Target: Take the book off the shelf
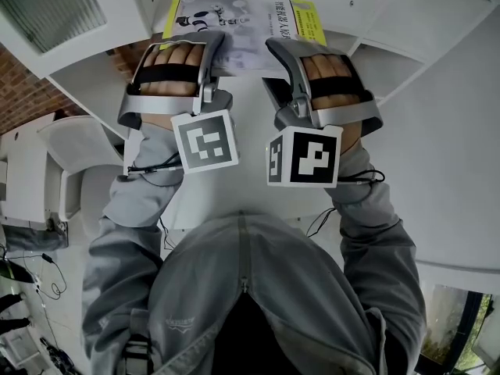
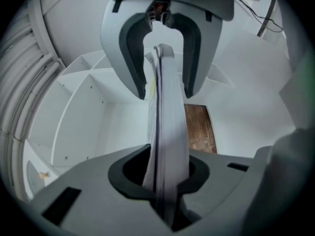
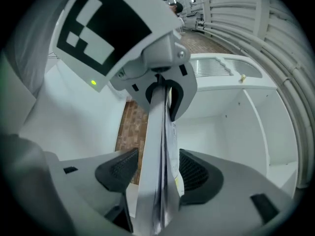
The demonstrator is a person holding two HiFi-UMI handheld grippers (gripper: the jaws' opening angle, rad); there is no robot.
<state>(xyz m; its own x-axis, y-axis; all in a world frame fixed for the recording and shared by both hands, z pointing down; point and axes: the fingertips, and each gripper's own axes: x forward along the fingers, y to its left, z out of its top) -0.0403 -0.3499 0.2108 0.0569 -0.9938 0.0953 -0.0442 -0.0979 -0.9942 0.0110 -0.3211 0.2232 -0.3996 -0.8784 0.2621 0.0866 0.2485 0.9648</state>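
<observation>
**Head view.** White shelving (image 1: 437, 30) fills the background, with brick floor at the far left. We count one book (image 1: 250, 22), its cover facing the camera and a yellow band at each end. It sits at the front of the shelf openings, and we cannot tell whether it rests on a board. We count two claws. The left claw (image 1: 217, 53) meets the book's near edge on the left and the right claw (image 1: 280, 51) meets it on the right. Each claw carries one marker cube, two in all (image 1: 205, 141) (image 1: 305, 156). Two hands grip the handles, the left hand (image 1: 172, 69) and the right hand (image 1: 332, 76), each coming out of a grey sleeve.

**Left gripper view.** We see the one book (image 2: 167, 132) edge-on, running away from the camera toward the other claw at the top. The left claw (image 2: 165, 186) is clamped on it, both dark pads pressing the pages at the pinch. White shelf compartments lie behind, and one strip of brown floor (image 2: 199, 129) shows just right of the book.

**Right gripper view.** The same book (image 3: 156, 156) passes edge-on between the two ribbed pads of the right claw (image 3: 157, 176). The pads stand apart: the left pad is clear of the cover and the right pad lies just beside the pages without pinching them. Beyond, the left claw's marker cube (image 3: 106, 26) is turned toward us.
</observation>
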